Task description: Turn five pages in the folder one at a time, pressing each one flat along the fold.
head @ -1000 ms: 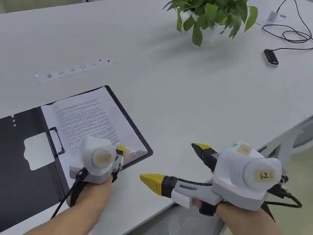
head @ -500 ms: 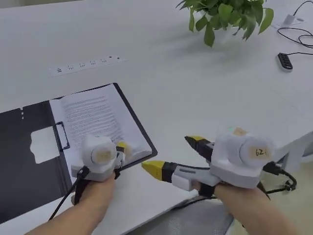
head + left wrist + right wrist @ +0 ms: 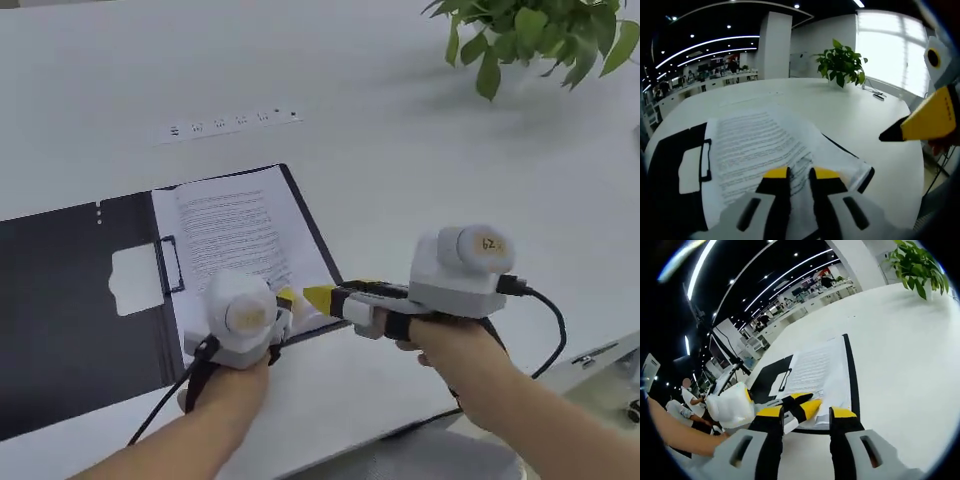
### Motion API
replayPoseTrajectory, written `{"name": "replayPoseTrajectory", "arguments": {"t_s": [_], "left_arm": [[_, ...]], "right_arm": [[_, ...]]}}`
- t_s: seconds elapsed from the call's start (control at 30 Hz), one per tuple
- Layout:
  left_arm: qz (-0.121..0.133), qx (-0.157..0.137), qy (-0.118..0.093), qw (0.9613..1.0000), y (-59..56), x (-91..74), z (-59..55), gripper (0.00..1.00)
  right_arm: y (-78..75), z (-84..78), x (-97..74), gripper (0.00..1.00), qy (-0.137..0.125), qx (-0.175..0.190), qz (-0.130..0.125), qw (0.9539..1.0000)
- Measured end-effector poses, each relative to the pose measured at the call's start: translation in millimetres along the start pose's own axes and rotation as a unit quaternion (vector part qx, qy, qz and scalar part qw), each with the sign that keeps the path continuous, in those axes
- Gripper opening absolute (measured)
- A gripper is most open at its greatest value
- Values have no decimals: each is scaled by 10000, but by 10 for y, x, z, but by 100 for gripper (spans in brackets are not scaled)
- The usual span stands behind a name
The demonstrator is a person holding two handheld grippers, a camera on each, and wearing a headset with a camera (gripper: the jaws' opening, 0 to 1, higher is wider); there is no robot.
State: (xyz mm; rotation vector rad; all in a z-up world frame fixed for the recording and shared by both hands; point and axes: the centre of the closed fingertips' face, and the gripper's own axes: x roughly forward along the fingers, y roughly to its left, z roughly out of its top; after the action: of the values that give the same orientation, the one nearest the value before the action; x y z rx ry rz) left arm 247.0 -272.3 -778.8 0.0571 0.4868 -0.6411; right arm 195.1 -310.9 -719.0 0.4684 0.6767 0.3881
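Head view: the folder lies open on the white table. Its left cover is black, and a printed page lies on the right side with a clip at its left edge. The left gripper is at the page's lower right corner. In the left gripper view its yellow-tipped jaws stand almost together over the sheet, with a thin slit between them; I cannot tell whether they pinch the paper. The right gripper reaches in from the right, its tip just beside the left one. In the right gripper view its jaws stand apart, holding nothing. A plant and a power strip sit farther back.
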Motion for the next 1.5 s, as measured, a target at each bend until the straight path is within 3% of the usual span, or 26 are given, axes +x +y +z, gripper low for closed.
{"name": "replayPoseTrajectory", "arguments": {"t_s": [0.13, 0.23, 0.67, 0.93, 1.07, 1.33, 1.5], "left_arm": [[8, -6, -5, 10000, 2, 4, -2, 15], [7, 2, -10, 10000, 4, 9, -2, 15], [17, -14, -23, 10000, 12, 24, 6, 15], [23, -31, -26, 10000, 14, 34, 7, 15], [27, -37, -25, 10000, 13, 33, 7, 15], [29, -37, -8, 10000, 9, 31, 11, 15], [-72, -66, 29, 9999, -7, 19, 29, 18]], "right_arm": [[-167, -38, 81, 29, 148, 189, -232, 9994], [-245, -72, 129, 28, 243, 385, -265, 9986], [-346, -161, 283, 22, 519, 537, -315, 9967], [-440, -239, 341, 10, 685, 752, -414, 9940], [-475, -254, 340, 0, 715, 754, -490, 9934], [-460, -232, 326, 0, 597, 1328, -374, 9886], [-438, -209, 285, 0, 539, 1429, -366, 9876]]}}
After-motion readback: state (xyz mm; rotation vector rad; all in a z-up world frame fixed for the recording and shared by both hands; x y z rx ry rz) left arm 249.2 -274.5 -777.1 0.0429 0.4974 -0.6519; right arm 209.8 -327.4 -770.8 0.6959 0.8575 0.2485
